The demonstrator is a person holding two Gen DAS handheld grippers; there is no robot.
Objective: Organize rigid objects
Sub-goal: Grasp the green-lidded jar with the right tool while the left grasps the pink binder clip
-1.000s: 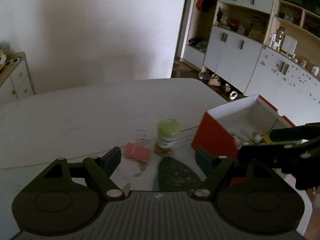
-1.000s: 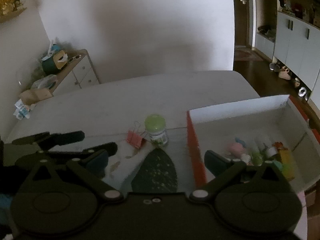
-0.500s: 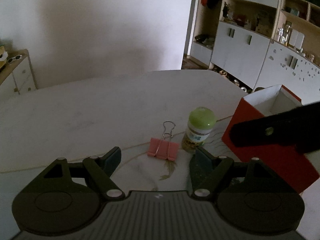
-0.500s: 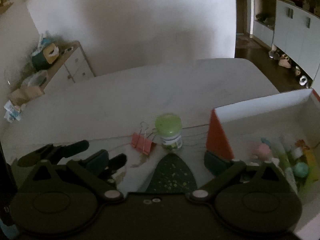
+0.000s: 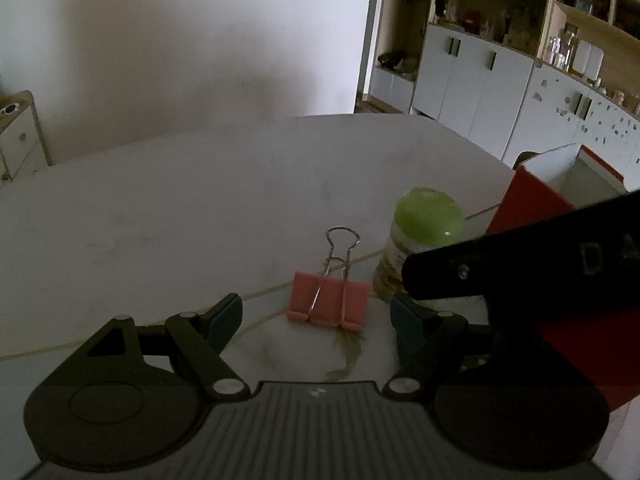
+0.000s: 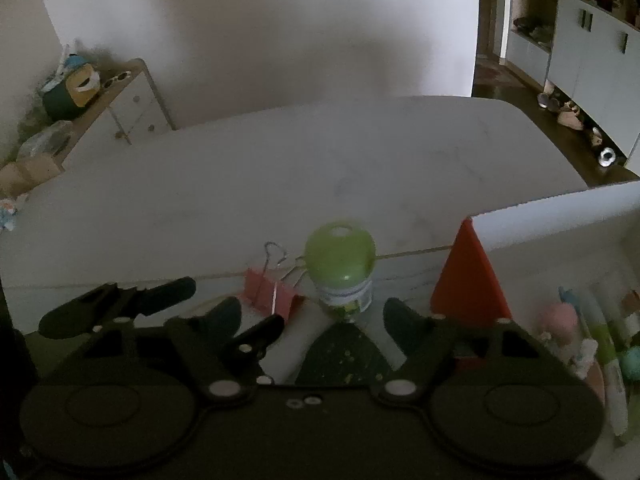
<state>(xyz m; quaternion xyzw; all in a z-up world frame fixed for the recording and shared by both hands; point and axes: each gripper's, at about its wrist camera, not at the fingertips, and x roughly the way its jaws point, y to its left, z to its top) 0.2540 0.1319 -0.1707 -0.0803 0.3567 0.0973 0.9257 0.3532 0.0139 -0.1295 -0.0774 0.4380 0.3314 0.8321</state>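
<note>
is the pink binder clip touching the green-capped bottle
Cannot tell. In the left wrist view a thin strip of table seems to part the pink binder clip from the green-capped bottle; in the right wrist view the clip's wire handle overlaps the bottle.

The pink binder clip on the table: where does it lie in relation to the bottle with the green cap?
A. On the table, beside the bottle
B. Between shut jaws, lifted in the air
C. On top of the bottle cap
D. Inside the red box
A. The pink binder clip lies flat on the white table just beside the green-capped bottle, outside the red box, and no jaws press on it.
</note>
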